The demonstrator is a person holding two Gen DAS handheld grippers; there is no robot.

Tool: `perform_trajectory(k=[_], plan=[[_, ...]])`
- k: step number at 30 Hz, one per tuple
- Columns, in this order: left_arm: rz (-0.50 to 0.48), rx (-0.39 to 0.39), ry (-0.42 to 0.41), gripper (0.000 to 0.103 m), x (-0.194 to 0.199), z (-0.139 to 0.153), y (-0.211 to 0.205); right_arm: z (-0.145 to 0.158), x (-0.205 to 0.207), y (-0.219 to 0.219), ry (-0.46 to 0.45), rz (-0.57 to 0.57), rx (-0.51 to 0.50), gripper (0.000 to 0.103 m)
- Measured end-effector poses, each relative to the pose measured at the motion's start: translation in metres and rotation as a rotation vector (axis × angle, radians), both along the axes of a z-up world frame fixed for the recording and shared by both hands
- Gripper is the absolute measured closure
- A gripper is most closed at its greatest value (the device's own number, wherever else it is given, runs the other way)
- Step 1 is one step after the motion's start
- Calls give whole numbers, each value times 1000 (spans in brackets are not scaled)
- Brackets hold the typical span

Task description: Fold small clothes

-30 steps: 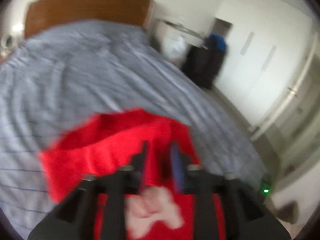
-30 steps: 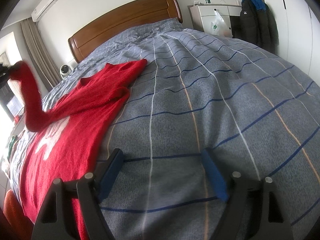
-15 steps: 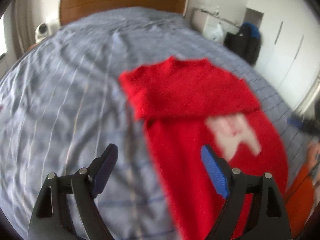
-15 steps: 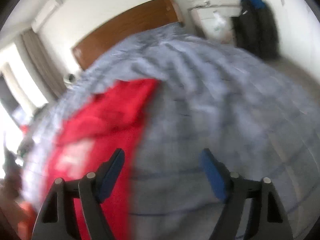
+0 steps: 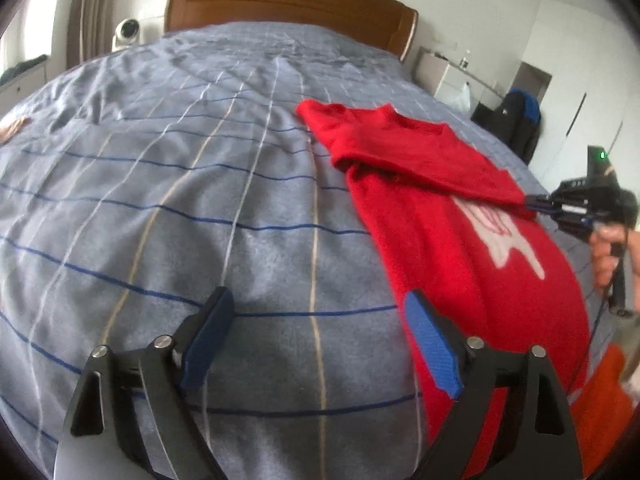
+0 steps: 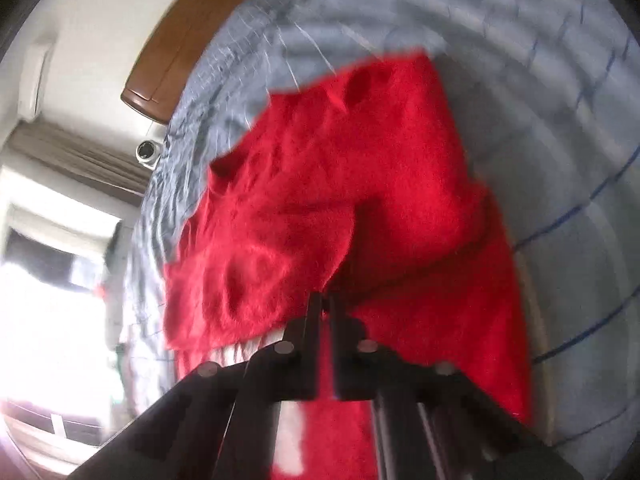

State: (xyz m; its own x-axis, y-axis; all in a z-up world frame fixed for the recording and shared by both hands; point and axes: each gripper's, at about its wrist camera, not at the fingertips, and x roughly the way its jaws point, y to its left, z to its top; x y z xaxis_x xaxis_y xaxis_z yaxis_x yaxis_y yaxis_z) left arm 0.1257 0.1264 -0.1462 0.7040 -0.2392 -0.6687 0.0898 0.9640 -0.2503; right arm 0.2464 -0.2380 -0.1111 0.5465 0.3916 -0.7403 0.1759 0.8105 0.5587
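My left claw (image 5: 316, 344) hung wide above the grey striped bedcover (image 5: 180, 184), nothing between its blue pads (image 5: 434, 344); its jaws had just been opening. The red sweater (image 5: 448, 240) lay on the right half of the bed, just right of that claw. Its long axis ran from the collar end, toward the wooden headboard (image 5: 288, 0), down to the hem at the near edge. One sleeve was folded across the chest, over a white print (image 5: 504, 232). My right claw (image 6: 325, 304) had just snapped closed, pinching the folded sleeve's end; the left view showed it (image 5: 534, 204) at the sweater's right edge, a hand (image 5: 608, 256) on its grip. The right view was blurred.
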Motion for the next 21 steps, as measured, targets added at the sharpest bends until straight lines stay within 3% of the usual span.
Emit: perform_trajectory(k=[5, 8, 10, 13, 16, 21], plan=[[11, 31, -3, 12, 2, -4, -4, -18, 4, 2, 87, 1, -88, 100], [21, 48, -1, 12, -1, -3, -4, -14, 0, 6, 58, 49, -155, 92], [34, 49, 6, 12, -4, 1, -3, -5, -11, 7, 15, 78, -200, 73], [39, -1, 16, 12, -11, 9, 0, 13, -30, -2, -75, 102, -245, 52], [25, -70, 23, 12, -23, 15, 2, 26, -61, -20, -149, 124, -302, 48], [7, -76, 57, 12, -33, 12, -4, 23, -108, -58, -173, 98, -356, 48]])
